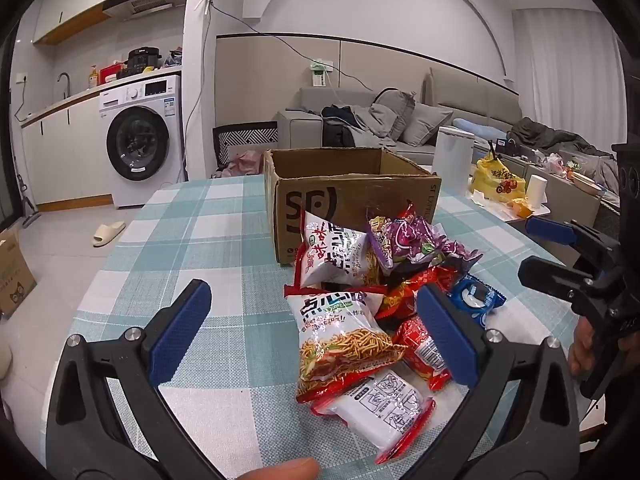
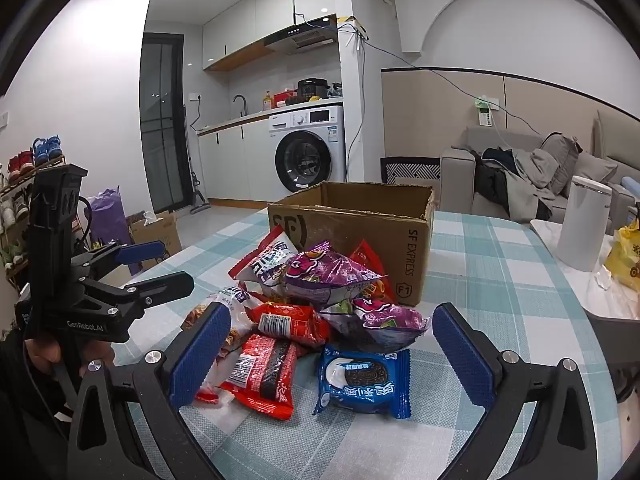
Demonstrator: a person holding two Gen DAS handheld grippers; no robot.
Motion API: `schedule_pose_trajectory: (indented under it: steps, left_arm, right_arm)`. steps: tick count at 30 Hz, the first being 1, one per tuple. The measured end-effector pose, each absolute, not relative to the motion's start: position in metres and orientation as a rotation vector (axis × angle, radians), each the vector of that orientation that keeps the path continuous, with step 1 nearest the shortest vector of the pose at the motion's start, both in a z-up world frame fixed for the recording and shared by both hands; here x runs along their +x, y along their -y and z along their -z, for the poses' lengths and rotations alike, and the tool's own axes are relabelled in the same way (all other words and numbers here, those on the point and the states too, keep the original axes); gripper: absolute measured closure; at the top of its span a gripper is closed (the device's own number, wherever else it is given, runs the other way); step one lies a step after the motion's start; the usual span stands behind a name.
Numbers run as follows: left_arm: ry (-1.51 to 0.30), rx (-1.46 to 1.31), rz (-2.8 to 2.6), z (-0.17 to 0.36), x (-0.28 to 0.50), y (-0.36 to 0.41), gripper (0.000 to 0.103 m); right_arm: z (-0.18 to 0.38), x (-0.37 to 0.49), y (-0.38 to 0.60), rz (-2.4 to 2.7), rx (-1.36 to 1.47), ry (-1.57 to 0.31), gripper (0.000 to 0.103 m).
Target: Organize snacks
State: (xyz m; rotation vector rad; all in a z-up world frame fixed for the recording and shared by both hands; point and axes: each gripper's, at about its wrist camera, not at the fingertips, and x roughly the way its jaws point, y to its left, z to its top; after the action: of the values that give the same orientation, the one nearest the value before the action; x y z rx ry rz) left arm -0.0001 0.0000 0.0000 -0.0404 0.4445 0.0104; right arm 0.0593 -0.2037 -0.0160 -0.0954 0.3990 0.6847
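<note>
A pile of snack packets lies on the checked tablecloth in front of an open cardboard box [image 1: 352, 196] [image 2: 360, 224]. In the left wrist view I see a white noodle packet [image 1: 340, 340], another white packet [image 1: 332, 252], a purple packet [image 1: 408, 240] and a white flat packet [image 1: 380, 408]. In the right wrist view a blue cookie packet [image 2: 364, 380], red packets [image 2: 264, 376] and purple packets [image 2: 328, 276] show. My left gripper [image 1: 316, 336] [image 2: 156, 268] is open over the noodle packet. My right gripper [image 2: 332, 356] [image 1: 540, 248] is open before the pile.
The table [image 1: 200, 220] has a rounded edge. A white cylinder container [image 2: 580, 224] and a yellow bag [image 1: 496, 180] stand on a side table at the right. A washing machine [image 1: 140, 140] and a sofa [image 1: 380, 120] are behind.
</note>
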Motion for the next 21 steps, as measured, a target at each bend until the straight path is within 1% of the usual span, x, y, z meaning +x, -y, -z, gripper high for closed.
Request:
schedule_pose_trajectory:
  steps: [21]
  left_arm:
    - [-0.436,-0.036,-0.008,-0.0021,-0.0028,0.0034,0.000]
  right_arm:
    - [0.0164,0.0593,0.2029,-0.686,-0.095,-0.407,0.000]
